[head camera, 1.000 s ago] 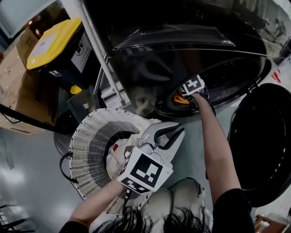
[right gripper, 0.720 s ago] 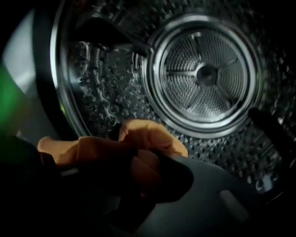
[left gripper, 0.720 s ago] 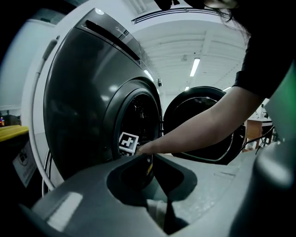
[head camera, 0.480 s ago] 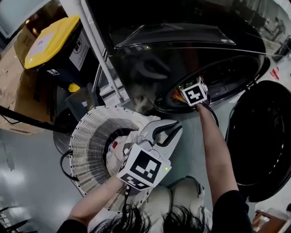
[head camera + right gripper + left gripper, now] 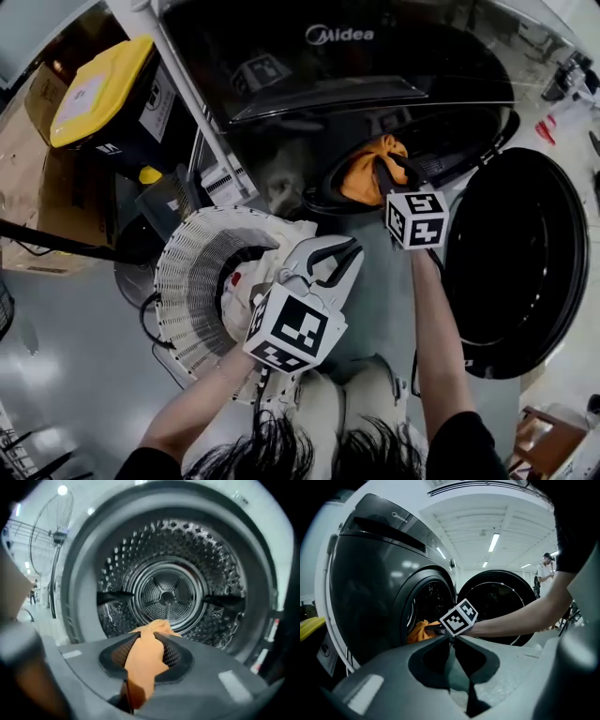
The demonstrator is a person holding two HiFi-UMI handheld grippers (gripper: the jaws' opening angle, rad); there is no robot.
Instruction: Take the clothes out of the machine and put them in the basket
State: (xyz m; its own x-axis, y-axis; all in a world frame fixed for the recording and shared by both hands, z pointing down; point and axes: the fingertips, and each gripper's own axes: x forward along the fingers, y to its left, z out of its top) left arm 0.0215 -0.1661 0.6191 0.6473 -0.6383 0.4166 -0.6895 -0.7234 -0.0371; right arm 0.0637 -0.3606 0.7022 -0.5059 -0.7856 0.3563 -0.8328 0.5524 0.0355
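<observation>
Right gripper point(image 5: 383, 171) outstretched, fingers just closed on orange cloth point(image 5: 360, 174); left gripper point(image 5: 351, 257) low, fingers together.

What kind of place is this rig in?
Probably a laundry corner in a workshop or lab hall: a front-loading washing machine with its door open, a white laundry basket, and a yellow-lidded bin.

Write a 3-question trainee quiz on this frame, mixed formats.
1. Which gripper is nearer the basket?
2. True or false: the right gripper is empty.
3. The orange cloth is: A in the basket; B pinched in the right gripper at the machine's opening; C on the floor.
Key: 1 the left gripper; 2 false; 3 B.
</observation>
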